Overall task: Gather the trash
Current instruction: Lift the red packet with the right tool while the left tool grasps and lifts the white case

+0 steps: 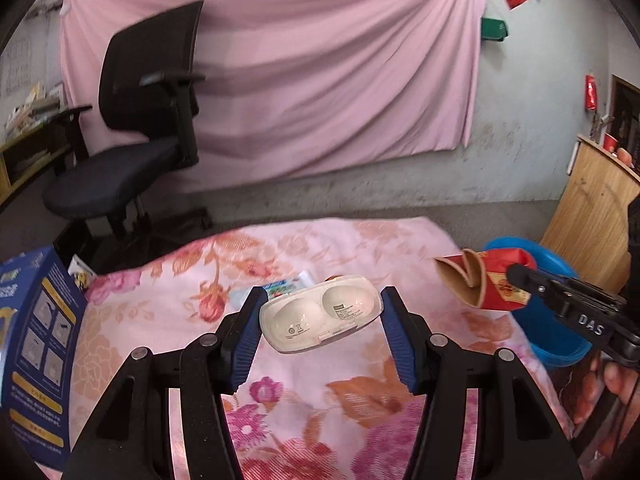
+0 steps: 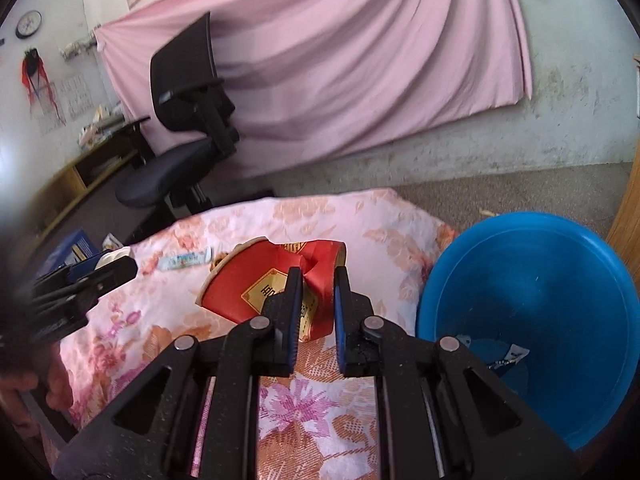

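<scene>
1. Red crushed paper cup (image 2: pixel 276 284) sits pinched between the right gripper (image 2: pixel 316 280) pads, the fingers (image 2: pixel 294 300) drawn narrow on its crumpled wall; it hangs above the floral cloth (image 2: pixel 320 412), just beside the blue basin (image 2: pixel 532 280).
2. Judged by its creases, the cup is light, soft and already collapsed; a hold across the folded wall looks secure, while the flared rim would likely buckle further.
3. White plastic clamshell case (image 1: pixel 320 312) spans the gap of the left gripper (image 1: pixel 320 300), whose blue-padded fingers (image 1: pixel 248 320) stand fairly wide at its two ends; the left end touches, the right end appears a sliver apart, so whether the case is truly clamped cannot be told.
4. The case looks thin, stiff and slick, and probably light; gripping end to end risks it popping out, so its narrower width may serve better.
5. Further out, a small blue-and-green wrapper (image 2: pixel 184 259) lies on the cloth, and scraps already rest in the basin's bottom.
6. A blue printed box (image 1: pixel 36 352) stands at the cloth's left edge, a black office chair (image 1: pixel 132 128) beyond.
</scene>
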`<state>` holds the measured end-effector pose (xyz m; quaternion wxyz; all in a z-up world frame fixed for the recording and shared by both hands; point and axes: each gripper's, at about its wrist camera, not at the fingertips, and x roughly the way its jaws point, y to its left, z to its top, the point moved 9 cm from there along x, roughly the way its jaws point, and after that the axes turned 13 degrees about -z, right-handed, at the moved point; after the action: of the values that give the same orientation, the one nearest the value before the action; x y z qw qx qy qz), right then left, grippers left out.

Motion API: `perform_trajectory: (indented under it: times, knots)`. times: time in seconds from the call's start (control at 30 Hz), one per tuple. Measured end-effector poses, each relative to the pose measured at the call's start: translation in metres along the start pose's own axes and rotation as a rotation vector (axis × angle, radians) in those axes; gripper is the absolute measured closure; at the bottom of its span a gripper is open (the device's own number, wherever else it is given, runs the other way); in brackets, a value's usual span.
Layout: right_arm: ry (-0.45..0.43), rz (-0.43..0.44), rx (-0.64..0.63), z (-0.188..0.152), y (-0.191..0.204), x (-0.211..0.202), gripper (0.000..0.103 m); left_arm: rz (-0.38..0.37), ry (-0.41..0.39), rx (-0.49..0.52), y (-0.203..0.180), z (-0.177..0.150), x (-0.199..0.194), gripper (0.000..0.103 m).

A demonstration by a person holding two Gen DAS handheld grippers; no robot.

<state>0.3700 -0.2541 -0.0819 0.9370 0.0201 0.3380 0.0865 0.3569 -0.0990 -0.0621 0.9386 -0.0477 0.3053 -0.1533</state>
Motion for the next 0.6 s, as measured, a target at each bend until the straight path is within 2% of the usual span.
perform_trajectory:
  times: [0.17, 0.27, 0.43, 0.6]
  knots:
    - [-0.162, 0.011, 0.051, 0.015, -0.01, -0.034, 0.065, -0.046, -0.122, 0.052, -0.03, 0.021, -0.023, 0.051]
    - [-0.308, 0.01, 0.067, 0.03, -0.019, -0.07, 0.065, -0.077, -0.223, 0.097, -0.054, 0.045, -0.041, 0.051]
    - [-0.53, -0.085, 0.057, 0.047, -0.038, -0.13, 0.065, -0.121, -0.356, 0.188, -0.096, 0.072, -0.065, 0.051]
    - [-0.643, -0.171, 0.098, 0.054, -0.061, -0.163, 0.065, -0.165, -0.44, 0.271, -0.138, 0.091, -0.078, 0.051]
